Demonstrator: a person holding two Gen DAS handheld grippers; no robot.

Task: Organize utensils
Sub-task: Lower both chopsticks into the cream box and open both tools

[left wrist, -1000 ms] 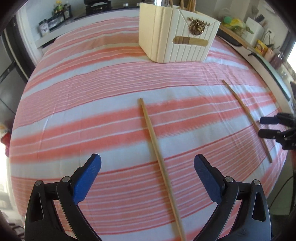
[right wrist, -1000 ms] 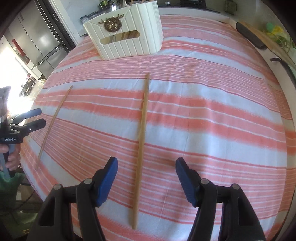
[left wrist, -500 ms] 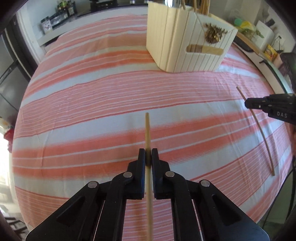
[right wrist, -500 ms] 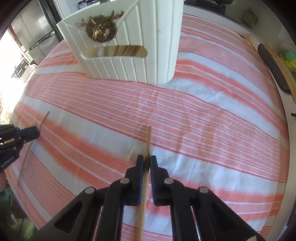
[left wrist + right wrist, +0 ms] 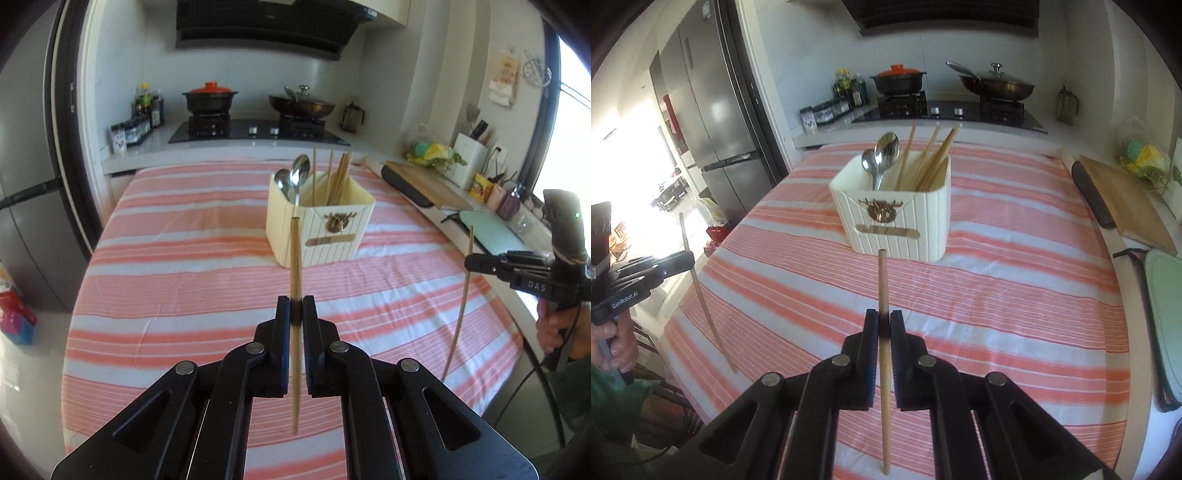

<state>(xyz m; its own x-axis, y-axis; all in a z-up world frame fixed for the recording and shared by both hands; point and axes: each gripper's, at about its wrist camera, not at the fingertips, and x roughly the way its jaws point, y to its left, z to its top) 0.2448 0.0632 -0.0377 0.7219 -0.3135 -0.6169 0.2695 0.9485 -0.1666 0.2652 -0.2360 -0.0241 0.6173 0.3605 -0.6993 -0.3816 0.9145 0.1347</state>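
**Both fingers pinch a chopstick above the striped desk**

Fingers of the left gripper (image 5: 296,306) are closed tight on a wooden chopstick (image 5: 295,258), which runs nearly upright through the gap between the two black pads: its blunt top end stands well above the pads and its lower end hangs down between the gripper's arms. Fingers of the right gripper (image 5: 884,321) are likewise clamped on a second chopstick (image 5: 882,288), held the same way, top end up and thin end down. Each chopstick is clear of the cloth and touches nothing but its pads.

From the left wrist view the right gripper shows at the right edge, with a hand (image 5: 554,325) on its handle and its chopstick slanting down from the tips. From the right wrist view the left gripper shows at the left edge, also with its chopstick slanting down.

Ahead of both grippers, well apart from them, a cream utensil holder (image 5: 321,229) stands on the desk (image 5: 166,288), which is covered by a red-and-white striped cloth. Two metal spoons (image 5: 882,155) stand in its left part and several wooden chopsticks (image 5: 931,158) lean in its right part. Behind the desk is a stove (image 5: 255,127) with a black pot and a lidded wok.
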